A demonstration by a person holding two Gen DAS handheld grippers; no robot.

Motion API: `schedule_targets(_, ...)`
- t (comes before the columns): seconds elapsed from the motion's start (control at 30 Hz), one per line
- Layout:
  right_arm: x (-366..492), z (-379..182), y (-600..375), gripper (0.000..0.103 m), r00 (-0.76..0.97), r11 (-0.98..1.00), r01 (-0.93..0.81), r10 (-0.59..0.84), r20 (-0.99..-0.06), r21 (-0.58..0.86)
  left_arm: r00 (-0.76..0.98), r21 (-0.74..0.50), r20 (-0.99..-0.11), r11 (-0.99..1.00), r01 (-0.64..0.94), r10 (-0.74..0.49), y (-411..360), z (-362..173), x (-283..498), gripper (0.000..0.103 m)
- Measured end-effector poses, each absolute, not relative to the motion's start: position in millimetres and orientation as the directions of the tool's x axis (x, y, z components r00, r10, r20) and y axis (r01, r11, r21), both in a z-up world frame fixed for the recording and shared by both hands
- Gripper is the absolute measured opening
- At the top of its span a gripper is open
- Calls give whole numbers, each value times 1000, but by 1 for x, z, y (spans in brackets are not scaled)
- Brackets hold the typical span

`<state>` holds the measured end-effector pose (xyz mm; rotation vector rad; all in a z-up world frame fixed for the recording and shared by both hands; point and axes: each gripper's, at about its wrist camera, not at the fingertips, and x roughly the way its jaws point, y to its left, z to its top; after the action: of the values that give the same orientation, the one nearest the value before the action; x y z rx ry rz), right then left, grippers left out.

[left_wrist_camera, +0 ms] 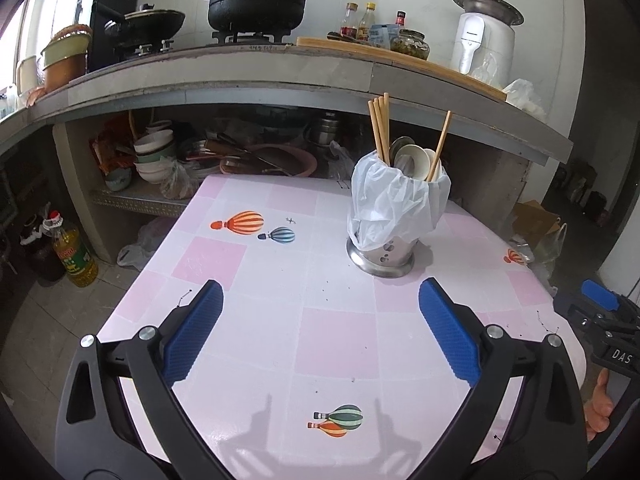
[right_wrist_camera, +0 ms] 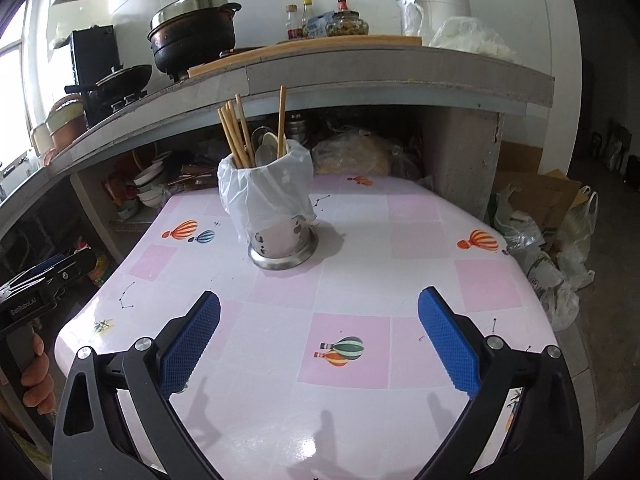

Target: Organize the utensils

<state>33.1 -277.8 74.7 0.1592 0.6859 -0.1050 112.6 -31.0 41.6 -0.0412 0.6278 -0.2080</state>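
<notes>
The steel utensil holder (left_wrist_camera: 380, 254) stands upright on the table, ahead of the left gripper (left_wrist_camera: 320, 334) and a little to its right; from the right gripper (right_wrist_camera: 319, 334) it sits ahead and slightly left. A white plastic bag (left_wrist_camera: 394, 204) is draped over its rim. Inside, the chopsticks (left_wrist_camera: 380, 128) stand on end, long axis near vertical, tips fanning upward: a bunch of about 4 together and 1 leaning apart on the far side of the spoons (left_wrist_camera: 416, 160), whose bowls point up.

The table (left_wrist_camera: 280, 280) carries a pink-and-white checked cover printed with hot-air balloons. Beyond it runs a concrete counter (left_wrist_camera: 280, 76) with a black pot (left_wrist_camera: 258, 0), a wok (left_wrist_camera: 148, 26), sauce bottles (left_wrist_camera: 358, 20) and a white appliance (left_wrist_camera: 482, 36); stacked bowls (left_wrist_camera: 154, 156) sit on the shelf beneath.

Both grippers tilt down toward the tabletop, well short of the holder. Each has its blue pads (right_wrist_camera: 192, 340) spread wide apart, nothing between them. Fingers (right_wrist_camera: 38, 376) of the person's hand wrap the left gripper's handle at the edge of the right view.
</notes>
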Motion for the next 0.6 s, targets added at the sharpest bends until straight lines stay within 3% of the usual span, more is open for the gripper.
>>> schedule_targets(0.27, 23, 79, -282, 97, 787, 975, 219, -165, -594, 19, 818, 15, -570, 994, 106, -78, -48, 48, 110, 95)
schedule_targets(0.6, -7, 90, -286, 97, 798, 957, 282, -273, -537, -68, 855, 34, -513, 993, 112, -79, -50, 55, 92, 95)
